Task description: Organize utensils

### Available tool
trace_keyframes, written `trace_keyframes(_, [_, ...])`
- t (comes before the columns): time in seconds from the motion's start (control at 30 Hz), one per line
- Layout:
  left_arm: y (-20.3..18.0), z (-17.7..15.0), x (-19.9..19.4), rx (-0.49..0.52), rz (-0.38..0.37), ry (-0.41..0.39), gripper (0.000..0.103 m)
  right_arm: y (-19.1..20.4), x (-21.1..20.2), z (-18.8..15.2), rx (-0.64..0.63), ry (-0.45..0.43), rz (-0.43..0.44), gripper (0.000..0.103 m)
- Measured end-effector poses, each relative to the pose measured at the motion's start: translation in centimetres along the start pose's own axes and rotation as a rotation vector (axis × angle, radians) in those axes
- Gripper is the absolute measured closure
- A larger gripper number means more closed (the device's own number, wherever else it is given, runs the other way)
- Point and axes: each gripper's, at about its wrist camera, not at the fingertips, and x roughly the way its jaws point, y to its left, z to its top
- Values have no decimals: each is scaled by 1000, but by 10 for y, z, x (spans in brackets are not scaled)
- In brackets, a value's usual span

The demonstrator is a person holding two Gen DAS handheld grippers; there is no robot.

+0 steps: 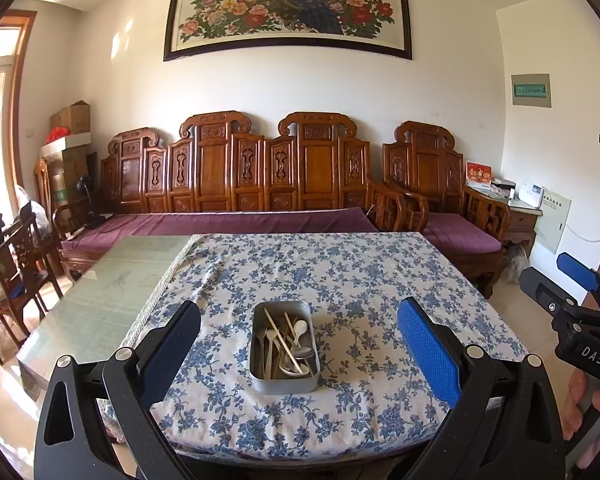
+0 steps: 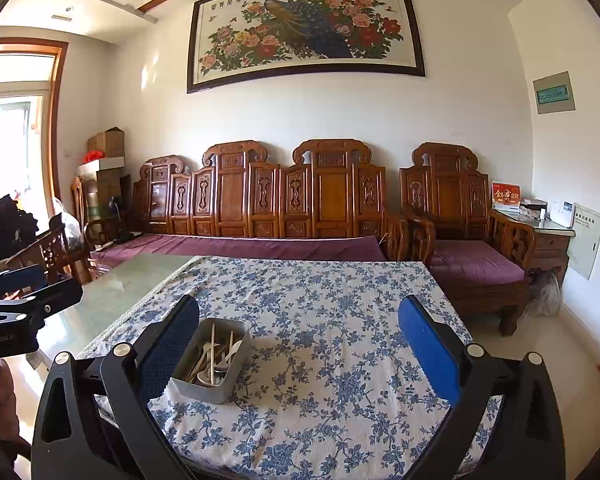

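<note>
A grey metal tin [image 1: 284, 380] sits on the blue-flowered tablecloth [image 1: 340, 280], holding several white spoons [image 1: 300, 328] and wooden chopsticks [image 1: 282, 338]. My left gripper [image 1: 298, 344] is open and empty, held above the table's near edge with the tin between its fingers' line of sight. My right gripper [image 2: 300, 344] is open and empty; the tin [image 2: 210, 384] lies by its left finger [image 2: 168, 344]. The right gripper also shows at the right edge of the left wrist view [image 1: 576, 312], and the left gripper shows at the left edge of the right wrist view [image 2: 16, 308].
The cloth [image 2: 340, 320] covers the right part of a glass-topped table [image 1: 112, 288]. A carved wooden sofa [image 1: 240, 184] with purple cushions and an armchair [image 1: 440, 192] stand behind the table. Wooden chairs [image 1: 16, 264] stand at the left.
</note>
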Motion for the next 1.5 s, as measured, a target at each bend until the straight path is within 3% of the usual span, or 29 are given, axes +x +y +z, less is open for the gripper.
trace_keyframes(1.5, [-6,-1,-6,8,1,-15,8,0,0,-2,0,-1,2,3])
